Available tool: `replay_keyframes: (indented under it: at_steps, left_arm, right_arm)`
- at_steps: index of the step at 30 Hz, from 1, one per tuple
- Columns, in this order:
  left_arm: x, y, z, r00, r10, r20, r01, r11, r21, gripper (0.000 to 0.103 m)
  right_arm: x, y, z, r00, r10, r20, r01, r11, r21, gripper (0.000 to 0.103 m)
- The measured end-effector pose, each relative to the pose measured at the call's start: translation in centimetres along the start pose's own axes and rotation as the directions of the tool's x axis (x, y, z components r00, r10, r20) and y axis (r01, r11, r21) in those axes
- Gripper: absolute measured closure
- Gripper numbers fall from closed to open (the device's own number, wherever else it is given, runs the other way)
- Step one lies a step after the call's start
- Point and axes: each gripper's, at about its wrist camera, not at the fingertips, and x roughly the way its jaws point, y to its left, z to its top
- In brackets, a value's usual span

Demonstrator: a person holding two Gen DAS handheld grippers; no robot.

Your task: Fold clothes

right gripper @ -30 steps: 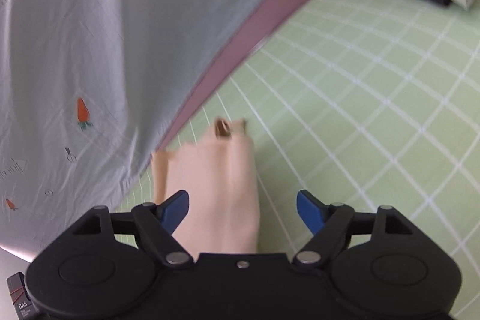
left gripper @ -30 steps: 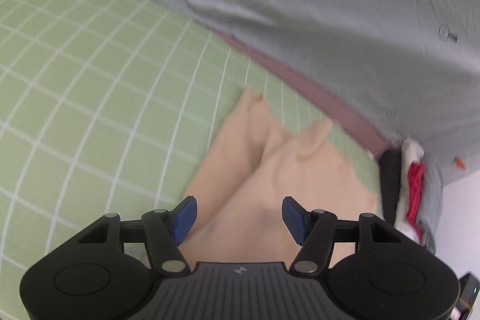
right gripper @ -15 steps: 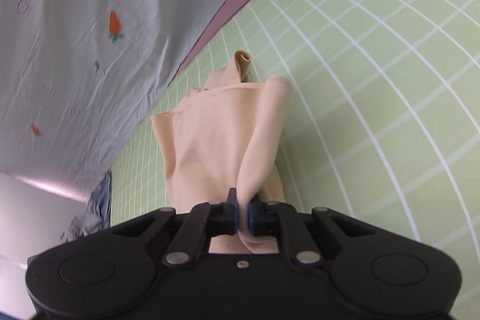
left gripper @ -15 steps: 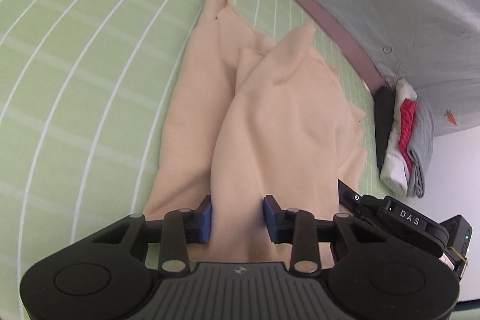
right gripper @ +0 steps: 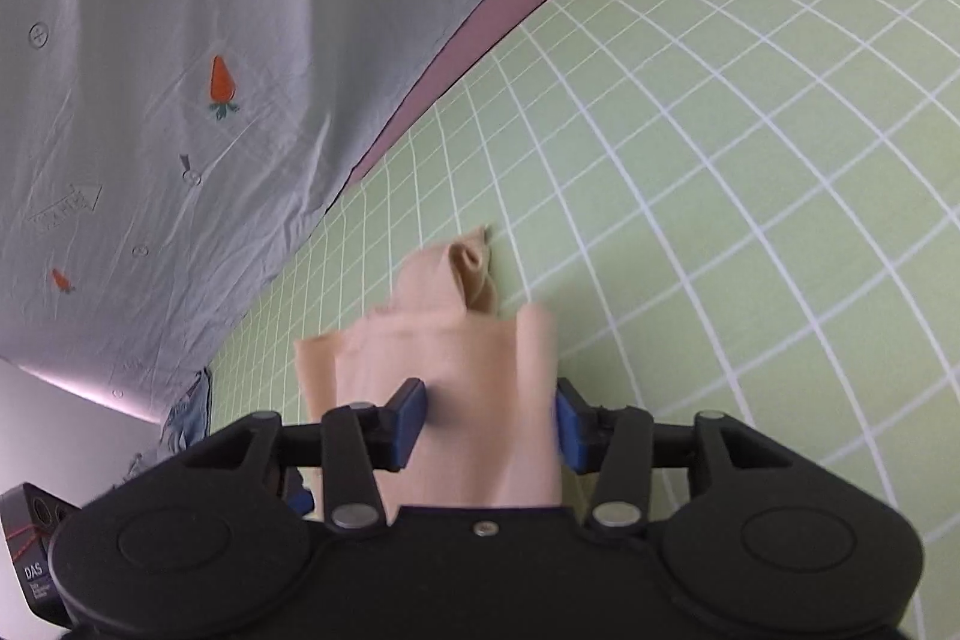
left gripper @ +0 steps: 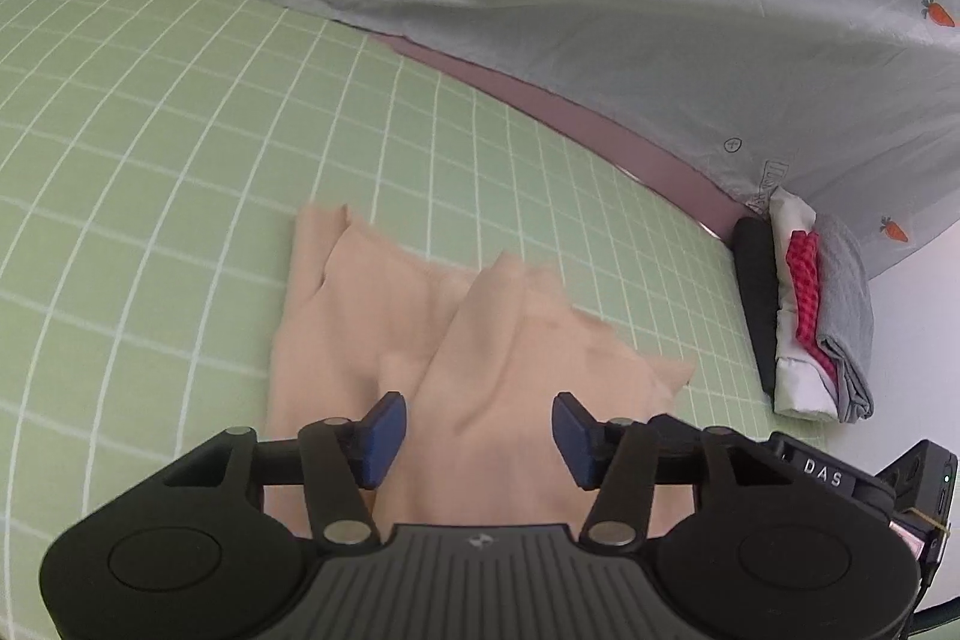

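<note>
Garment (left gripper: 480, 376), peach, lies rumpled on the green checked sheet (left gripper: 150, 160) beneath left gripper (left gripper: 479, 430) and right gripper (right gripper: 491, 421), both with fingers spread and holding nothing; advisable to flatten the raised folds, then pinch matching edges evenly.

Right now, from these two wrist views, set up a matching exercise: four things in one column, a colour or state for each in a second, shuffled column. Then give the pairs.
Things:
1. peach garment
2. bed sheet
3. left hand-held gripper
4. folded stack

States or colours:
A. green with a white grid
B. open, fingers apart
C. lying loosely rumpled on the bed
D. black, white, red and grey layers at the bed's edge

Pairs: 1-C, 2-A, 3-B, 4-D
</note>
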Motion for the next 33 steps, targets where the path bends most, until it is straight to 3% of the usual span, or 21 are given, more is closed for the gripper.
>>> replay_keyframes:
  at_steps: [2, 3, 4, 5, 6, 8, 11, 15, 18, 20, 21, 22, 24, 26, 27, 28, 29, 30, 31, 33]
  left_arm:
    - [1.3, -0.3, 0.5, 1.0, 0.014, -0.003, -0.014, 1.0, 0.012, 0.043]
    - [2.0, -0.5, 0.7, 1.0, 0.022, -0.005, -0.021, 1.0, 0.018, 0.044]
    - [2.2, -0.6, 0.7, 1.0, 0.031, -0.003, -0.031, 0.999, 0.027, 0.055]
    - [2.3, -0.6, 0.7, 0.999, 0.042, -0.001, -0.042, 0.998, 0.036, 0.087]
    - [2.1, -0.7, 0.6, 0.999, 0.051, -0.005, -0.051, 0.998, 0.047, 0.096]
    - [0.8, -0.7, 0.4, 0.999, 0.032, 0.026, -0.033, 0.999, 0.036, 0.096]
    - [-2.7, -0.7, 0.3, 0.994, -0.019, 0.11, 0.016, 1.0, 0.026, 0.096]
    - [-6.1, 0.1, 1.5, 0.963, -0.053, 0.265, 0.062, 0.998, -0.025, 0.096]
    - [-4.5, 0.9, 2.2, 0.944, 0.056, 0.325, -0.045, 0.998, -0.04, 0.096]
    - [-2.5, 2.6, 2.6, 0.942, 0.151, 0.301, -0.107, 0.982, -0.159, 0.096]
    - [-1.6, 3.5, 2.7, 0.945, 0.171, 0.28, -0.114, 0.971, -0.21, 0.096]
    - [-0.9, 4.2, 2.8, 0.948, 0.178, 0.263, -0.114, 0.964, -0.241, 0.096]
    - [0.0, 4.7, 3.0, 0.954, 0.177, 0.244, -0.116, 0.962, -0.245, 0.096]
    - [0.4, 4.6, 3.0, 0.954, 0.175, 0.242, -0.12, 0.967, -0.225, 0.096]
    - [0.7, 4.7, 3.0, 0.955, 0.174, 0.242, -0.12, 0.968, -0.222, 0.096]
    - [1.0, 4.9, 2.9, 0.956, 0.173, 0.239, -0.116, 0.965, -0.236, 0.096]
    - [1.3, 5.3, 2.7, 0.956, 0.177, 0.235, -0.116, 0.961, -0.249, 0.096]
    - [1.6, 5.6, 2.5, 0.956, 0.182, 0.232, -0.122, 0.96, -0.253, 0.096]
    - [1.7, 5.8, 2.2, 0.955, 0.195, 0.222, -0.137, 0.958, -0.251, 0.096]
    - [2.0, 6.5, 1.7, 0.957, 0.2, 0.209, -0.138, 0.951, -0.278, 0.095]
  right_arm:
    - [0.6, 0.0, 0.4, 1.0, -0.002, -0.002, 0.002, 1.0, 0.009, 0.065]
    - [0.7, 0.0, 0.5, 1.0, 0.003, 0.006, -0.003, 1.0, 0.008, 0.086]
    - [0.6, 0.0, 0.6, 1.0, 0.015, 0.018, -0.015, 1.0, 0.005, 0.087]
    - [0.5, 0.2, 0.6, 0.999, 0.022, 0.029, -0.022, 1.0, -0.007, 0.087]
    - [0.2, 0.6, 0.7, 0.999, 0.021, 0.036, -0.02, 0.999, -0.034, 0.088]
    - [-0.6, 1.5, 0.8, 0.998, 0.031, 0.05, -0.026, 0.995, -0.092, 0.089]
    - [-2.1, 3.0, 1.3, 0.991, 0.118, 0.062, -0.107, 0.982, -0.157, 0.089]
    - [-2.6, 5.6, 2.9, 0.97, 0.233, 0.075, -0.206, 0.943, -0.261, 0.089]
    - [-0.2, 6.8, 4.7, 0.959, 0.272, 0.082, -0.238, 0.928, -0.288, 0.089]
    - [2.7, 7.6, 5.5, 0.971, 0.223, 0.088, -0.186, 0.933, -0.307, 0.089]
    - [4.2, 8.0, 5.9, 0.979, 0.18, 0.09, -0.144, 0.939, -0.311, 0.083]
    - [5.4, 8.1, 6.1, 0.989, 0.125, 0.08, -0.094, 0.947, -0.308, 0.071]
    - [6.9, 8.1, 6.3, 0.998, 0.045, 0.054, -0.028, 0.956, -0.292, 0.065]
    - [6.5, 7.7, 6.2, 0.995, 0.084, 0.06, -0.065, 0.962, -0.266, 0.06]
    - [6.4, 7.5, 6.1, 0.993, 0.107, 0.055, -0.09, 0.962, -0.258, 0.049]
    - [6.5, 7.5, 6.1, 0.994, 0.101, 0.044, -0.086, 0.96, -0.265, 0.047]
    - [6.9, 7.5, 6.0, 0.996, 0.08, 0.036, -0.066, 0.955, -0.29, 0.05]
    - [7.3, 7.5, 5.9, 0.998, 0.055, 0.032, -0.042, 0.945, -0.324, 0.065]
    - [7.7, 7.4, 5.8, 0.999, 0.038, 0.028, -0.026, 0.938, -0.347, 0.09]
    - [8.6, 7.3, 5.8, 1.0, 0.01, 0.023, -0.001, 0.929, -0.369, 0.09]
